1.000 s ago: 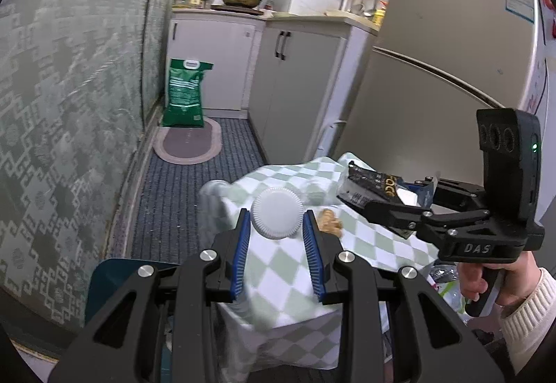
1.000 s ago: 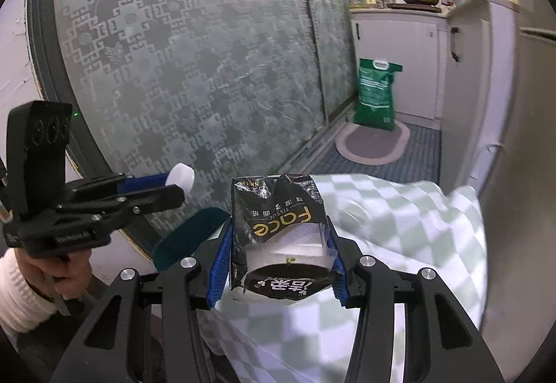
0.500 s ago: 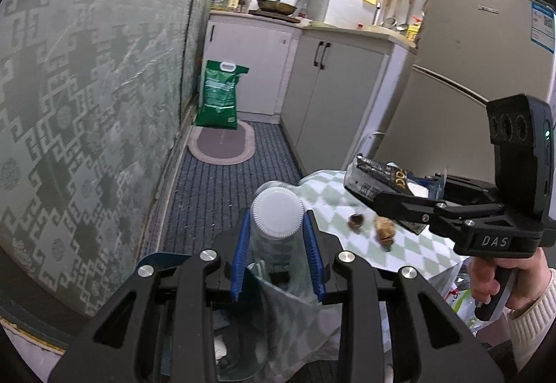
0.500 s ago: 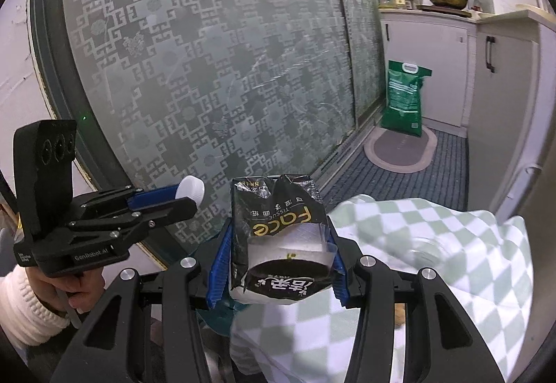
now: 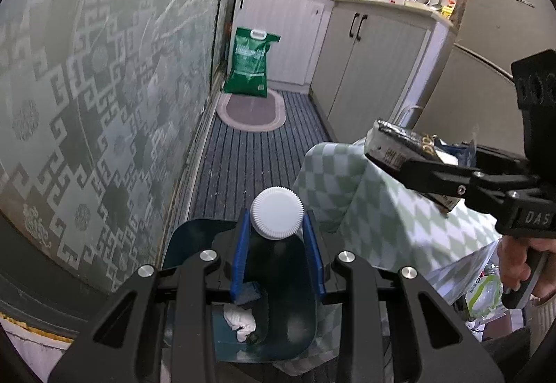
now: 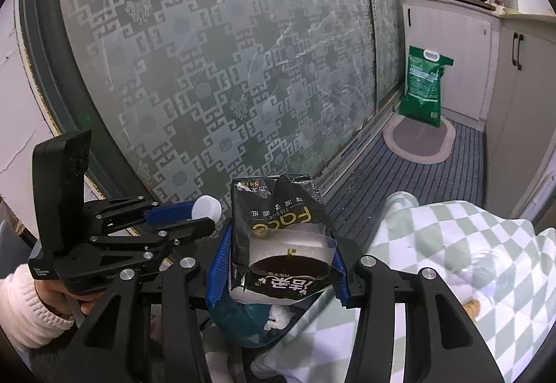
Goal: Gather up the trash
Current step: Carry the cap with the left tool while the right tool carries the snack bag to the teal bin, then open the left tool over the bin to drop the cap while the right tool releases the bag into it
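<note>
1. Bottle (image 5: 276, 233), clear with a white ribbed cap, sits clamped between the blue pads of the left gripper (image 5: 277, 249), cap pointing away from the camera.
2. Directly below the bottle is a dark teal bin (image 5: 194, 237); crumpled white tissue (image 5: 239, 320) and a blue scrap lie inside it.
3. Right gripper (image 6: 274, 265) is closed on a black tissue pack (image 6: 278, 226), its torn top up and white tissue showing through the opening.
4. In the right wrist view the pack hangs over the bin's rim (image 6: 236, 320), with the left gripper just to its left, bottle cap close to the pack.
5. A hand in a white knit sleeve (image 6: 24, 310) grips the left tool's handle.
6. Beside the bin stands a table under a green-and-white checked cloth (image 5: 382, 209); a clear cup (image 6: 486, 265) and a brown scrap (image 6: 471, 308) remain on it.
7. Beyond are a patterned glass door (image 6: 208, 53), a striped floor mat, a green sack (image 5: 250, 61) and white cabinets.
</note>
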{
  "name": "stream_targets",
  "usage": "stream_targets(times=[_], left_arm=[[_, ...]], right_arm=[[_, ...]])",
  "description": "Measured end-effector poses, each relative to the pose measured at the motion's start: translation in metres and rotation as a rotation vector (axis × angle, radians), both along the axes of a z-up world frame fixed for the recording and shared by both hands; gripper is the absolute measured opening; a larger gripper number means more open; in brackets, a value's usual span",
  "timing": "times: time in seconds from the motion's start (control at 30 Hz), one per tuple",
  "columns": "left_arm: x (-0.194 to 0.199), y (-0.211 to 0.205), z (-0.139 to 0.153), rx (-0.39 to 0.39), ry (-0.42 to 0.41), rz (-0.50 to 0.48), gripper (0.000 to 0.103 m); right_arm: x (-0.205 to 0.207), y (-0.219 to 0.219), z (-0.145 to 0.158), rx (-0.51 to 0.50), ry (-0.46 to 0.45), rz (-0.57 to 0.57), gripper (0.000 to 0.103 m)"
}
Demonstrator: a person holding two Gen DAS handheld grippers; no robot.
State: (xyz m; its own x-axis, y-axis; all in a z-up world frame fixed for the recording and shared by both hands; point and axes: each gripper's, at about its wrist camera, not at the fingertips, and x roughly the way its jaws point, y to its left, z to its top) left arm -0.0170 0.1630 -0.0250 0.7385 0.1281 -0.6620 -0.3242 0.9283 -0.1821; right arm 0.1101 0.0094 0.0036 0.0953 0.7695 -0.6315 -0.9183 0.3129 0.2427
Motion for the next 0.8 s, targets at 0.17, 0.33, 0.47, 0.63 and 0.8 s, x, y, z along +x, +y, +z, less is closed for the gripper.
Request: stream_targets(times=[0.17,0.33,0.47,0.63,0.8], left_arm=[[0.001,0.008,-0.011,-0.031,0.034,-0.002,0.033],[0.001,0.013,-0.019,-0.049,0.067,-0.005,0.035],[-0.002,0.014,-0.019,-0.037,0.069,-0.004,0.035],[-0.009,0.02,-0.012,-0.026,0.042,0.021,0.035],[-0.014,0.024,-0.007,-0.016,0.023,0.044,0.035]], right_arm=[[-0.004,0.017,-0.008,-0.041,0.013,0.007,0.049],[-0.005,0.034,-0.02,-0.1,0.035,-0.006,0.049],[-0.008,0.043,-0.027,-0.128,0.045,-0.01,0.049],[-0.012,0.053,-0.032,-0.153,0.043,-0.003,0.049],[-0.014,0.059,-0.038,-0.182,0.045,0.003,0.05]])
